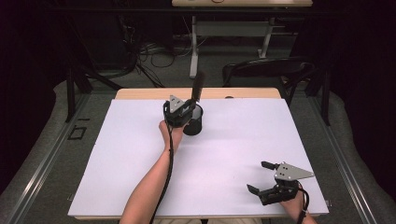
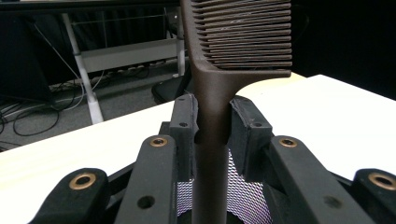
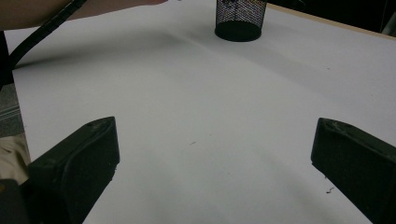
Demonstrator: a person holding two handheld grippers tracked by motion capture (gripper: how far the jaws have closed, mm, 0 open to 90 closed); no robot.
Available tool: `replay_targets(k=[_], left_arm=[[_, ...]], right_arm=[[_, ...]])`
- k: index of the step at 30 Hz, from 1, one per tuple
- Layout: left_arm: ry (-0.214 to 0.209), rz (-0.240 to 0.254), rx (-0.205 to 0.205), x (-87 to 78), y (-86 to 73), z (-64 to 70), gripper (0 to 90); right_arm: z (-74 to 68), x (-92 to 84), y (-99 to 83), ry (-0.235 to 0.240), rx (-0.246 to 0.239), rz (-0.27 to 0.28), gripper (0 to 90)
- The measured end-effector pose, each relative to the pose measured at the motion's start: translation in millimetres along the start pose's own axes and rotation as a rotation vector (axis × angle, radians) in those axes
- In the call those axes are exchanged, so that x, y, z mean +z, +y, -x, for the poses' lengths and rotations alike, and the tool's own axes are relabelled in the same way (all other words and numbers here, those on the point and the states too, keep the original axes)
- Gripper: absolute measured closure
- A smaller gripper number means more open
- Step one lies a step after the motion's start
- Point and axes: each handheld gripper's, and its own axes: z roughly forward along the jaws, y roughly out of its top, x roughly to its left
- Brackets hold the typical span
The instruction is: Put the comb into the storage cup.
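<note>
High view first, from the near edge outward: the right gripper point(image 1: 265, 179) rests near the front right corner of the white table point(image 1: 140, 177), its jaws spread wide with nothing between them and pointing left across the bare surface. In the right gripper view the same two jaws stand far apart over plain white tabletop, and the black mesh cup point(image 3: 240, 18) sits well off, toward the far side.

Farther up the table, near its middle and toward the back edge, the left gripper point(image 1: 190, 108) hovers right over the mesh cup point(image 1: 194, 122). Its jaws are drawn narrow and clamped on the handle of a dark brown comb point(image 1: 198, 86). The left gripper view shows this closely: both pads press the comb point(image 2: 212, 107) on its handle just below the toothed head, and the handle runs straight down between the jaws into the mesh cup point(image 2: 247, 196) beneath.

So the comb's long axis stands upright, teeth end up and handle end down, in line with the cup's opening directly below it. The left hand is plainly the one on the job, and the right is well apart. Judging by this, the coming move is along that vertical line, with the comb kept upright so the handle clears the rim.
</note>
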Motion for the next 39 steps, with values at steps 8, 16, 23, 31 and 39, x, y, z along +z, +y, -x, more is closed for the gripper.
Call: replay_targets(k=[8,16,23,31,39], left_arm=[[0.002,-0.013,0.007,1.5,-1.9,1.2,72.1],[0.008,-0.025,0.018,2.1,-4.4,1.5,72.1],[0.011,-0.035,0.023,3.0,-7.5,1.8,72.0],[0.013,-0.045,0.023,3.3,-10.1,1.0,71.9],[0.014,-0.059,0.033,3.6,-11.6,1.8,71.8]], right_arm=[[0.2,-0.1,0.0,-0.001,-0.001,-0.001,0.7],[0.0,-0.2,0.1,-0.001,-0.002,-0.001,0.8],[-0.1,-0.2,0.0,-0.001,0.002,-0.003,0.8],[0.0,-0.1,0.1,-0.002,-0.002,-0.002,0.8],[-0.1,0.2,0.1,0.0,-0.005,0.002,0.9]])
